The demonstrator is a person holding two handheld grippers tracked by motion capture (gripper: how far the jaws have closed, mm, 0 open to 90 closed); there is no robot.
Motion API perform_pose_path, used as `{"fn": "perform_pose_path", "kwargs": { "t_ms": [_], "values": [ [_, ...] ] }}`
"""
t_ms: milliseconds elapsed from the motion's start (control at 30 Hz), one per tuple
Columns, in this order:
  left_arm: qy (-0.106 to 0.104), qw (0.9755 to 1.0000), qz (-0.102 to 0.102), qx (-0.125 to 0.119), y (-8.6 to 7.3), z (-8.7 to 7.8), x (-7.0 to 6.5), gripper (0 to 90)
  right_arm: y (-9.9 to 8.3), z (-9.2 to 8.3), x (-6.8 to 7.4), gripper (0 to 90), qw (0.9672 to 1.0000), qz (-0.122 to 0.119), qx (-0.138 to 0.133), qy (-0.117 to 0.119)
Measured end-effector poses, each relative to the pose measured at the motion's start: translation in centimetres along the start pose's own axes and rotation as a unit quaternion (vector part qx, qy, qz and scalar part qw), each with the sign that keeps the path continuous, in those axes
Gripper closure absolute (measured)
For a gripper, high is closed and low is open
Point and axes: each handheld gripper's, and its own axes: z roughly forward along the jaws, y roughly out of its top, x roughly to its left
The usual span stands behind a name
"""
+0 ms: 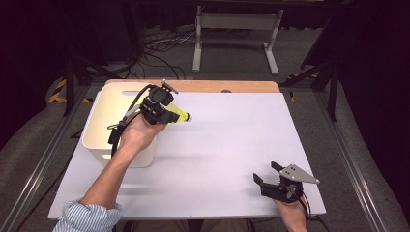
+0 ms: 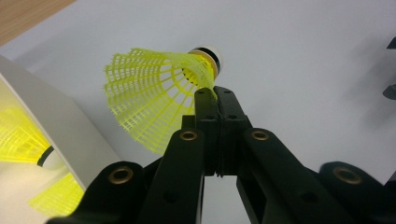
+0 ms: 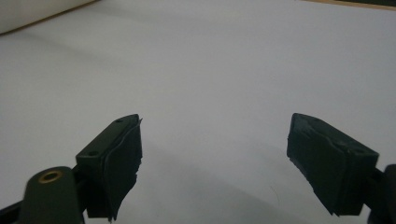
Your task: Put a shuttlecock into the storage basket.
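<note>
left gripper (image 2: 215, 93): jaws clamped on skirt edge of yellow plastic mesh shuttlecock (image 2: 154, 95), just beyond tips | right gripper (image 3: 215, 163): jaws apart, nothing between | risk: thin-edge pinch may slip, dropping it beside white plastic bin (image 1: 99, 142)

i can read no text, label, brand, number or sign from here: nothing legible on the shuttlecock (image 2: 154, 93), the white bin (image 1: 96, 140), the table (image 1: 232, 140) or either tool.
</note>
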Motion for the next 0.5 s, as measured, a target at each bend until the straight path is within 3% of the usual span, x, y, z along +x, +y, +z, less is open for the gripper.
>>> {"fn": "perform_pose_path", "kwargs": {
  "t_ms": [500],
  "values": [
    [0.005,0.9999,-0.005,-0.008,-0.21,-0.99,0.46,89.7,0.0,0.0,0.0,18.5,1.0,0.0,0.0,0.0]
  ]
}}
